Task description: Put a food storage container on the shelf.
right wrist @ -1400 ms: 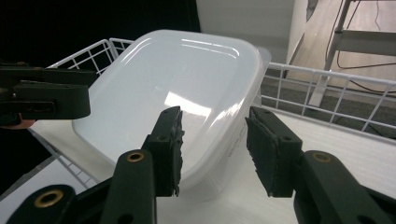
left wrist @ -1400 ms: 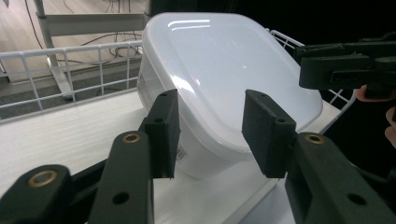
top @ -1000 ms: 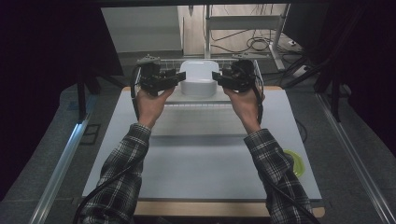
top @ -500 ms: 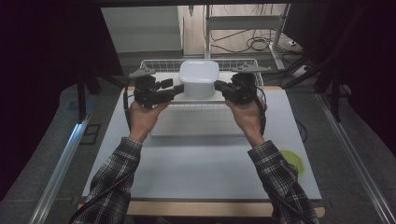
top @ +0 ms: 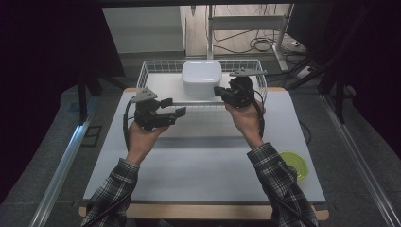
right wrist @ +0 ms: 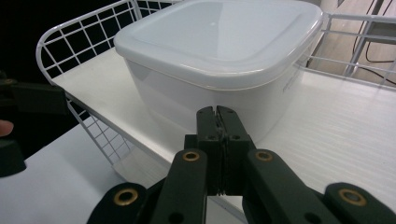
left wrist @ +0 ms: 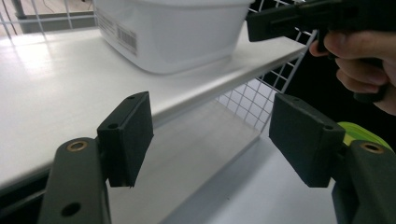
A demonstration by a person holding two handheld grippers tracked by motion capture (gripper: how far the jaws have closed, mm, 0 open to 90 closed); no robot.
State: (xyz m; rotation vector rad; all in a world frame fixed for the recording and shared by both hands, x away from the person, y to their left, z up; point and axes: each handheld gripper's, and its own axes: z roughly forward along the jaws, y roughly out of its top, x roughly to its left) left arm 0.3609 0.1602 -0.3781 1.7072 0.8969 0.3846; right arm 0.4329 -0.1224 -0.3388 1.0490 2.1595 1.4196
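While the high view places our white lidded container (top: 202, 78) at twelve o'clock in the wire basket (top: 153, 71), the left gripper (left wrist: 210, 140) view shows its barcode label and our jaws wide apart, empty. From the right gripper (right wrist: 217, 116) view, jaws pressed together point at its translucent wall.

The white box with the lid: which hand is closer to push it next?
Probably the right. The right gripper, jaws shut, sits right beside the white box in the wire basket. The left gripper is open and farther off.
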